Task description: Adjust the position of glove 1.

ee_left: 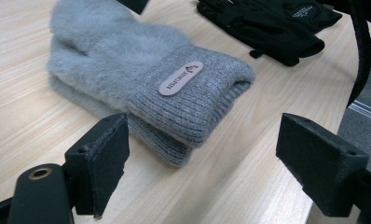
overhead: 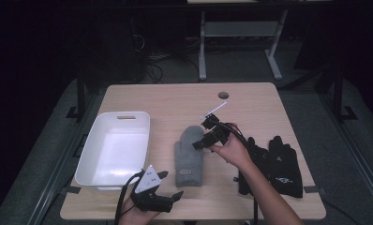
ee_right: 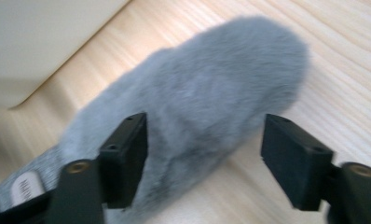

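Grey mittens: two, stacked. Black gloves: two. White tub: one.

Pretty dim room overall, most of the light lands on the light wood counter, which has a small round cable hole near its far edge. Around it there's grey carpet floor. Behind sits a white metal desk frame with a tangle of dark cables on the floor beside it. Everything further back just fades into black.
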The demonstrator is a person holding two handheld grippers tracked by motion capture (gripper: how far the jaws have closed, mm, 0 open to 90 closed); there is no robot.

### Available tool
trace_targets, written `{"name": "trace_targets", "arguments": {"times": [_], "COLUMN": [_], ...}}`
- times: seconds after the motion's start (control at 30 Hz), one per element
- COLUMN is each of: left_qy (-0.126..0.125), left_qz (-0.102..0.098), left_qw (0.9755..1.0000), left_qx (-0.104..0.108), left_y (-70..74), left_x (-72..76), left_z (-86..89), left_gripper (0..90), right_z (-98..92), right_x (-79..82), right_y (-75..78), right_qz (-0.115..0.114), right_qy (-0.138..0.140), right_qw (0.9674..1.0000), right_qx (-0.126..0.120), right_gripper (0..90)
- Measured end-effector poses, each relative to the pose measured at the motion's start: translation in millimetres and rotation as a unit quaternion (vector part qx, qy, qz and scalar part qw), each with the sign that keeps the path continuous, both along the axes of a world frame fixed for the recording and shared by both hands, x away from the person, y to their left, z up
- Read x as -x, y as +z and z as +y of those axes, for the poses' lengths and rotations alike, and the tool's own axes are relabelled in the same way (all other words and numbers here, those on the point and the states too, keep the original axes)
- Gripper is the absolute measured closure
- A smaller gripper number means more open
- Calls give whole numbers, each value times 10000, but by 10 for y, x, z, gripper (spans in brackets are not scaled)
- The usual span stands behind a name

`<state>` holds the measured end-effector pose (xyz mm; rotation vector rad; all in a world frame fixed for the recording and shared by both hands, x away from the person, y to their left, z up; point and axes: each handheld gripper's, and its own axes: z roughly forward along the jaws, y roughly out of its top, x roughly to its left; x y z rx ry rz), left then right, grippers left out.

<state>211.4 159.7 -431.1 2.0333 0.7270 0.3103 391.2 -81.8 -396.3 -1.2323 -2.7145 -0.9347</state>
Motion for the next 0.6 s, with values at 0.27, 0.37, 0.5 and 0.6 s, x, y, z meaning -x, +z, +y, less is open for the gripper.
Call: {"name": "trace_targets", "arguments": {"times": [0.27, 0.37, 0.5, 0.6], "left_qy": [-31, -40, -35, -56], "left_qz": [31, 15, 23, 40], "left_qw": [10000, 10000, 10000, 10000], "left_qx": [35, 34, 52, 49], "left_y": [-3, 5, 8, 5], "left_x": [-3, -10, -15, -17], "left_z": [-12, -7, -5, -12], "left_gripper": [169, 169, 169, 171], "right_z": [-82, -51, 20, 52], "right_x": [-243, -307, -384, -432], "right_y": [-130, -165, -240, -321], "right_qz": [329, 421, 557, 715], "right_qy": [-441, -515, -593, -624], "right_qw": [9983, 9975, 9965, 9951], "right_qx": [-190, -218, -178, -264], "right_gripper": [283, 283, 264, 254]}}
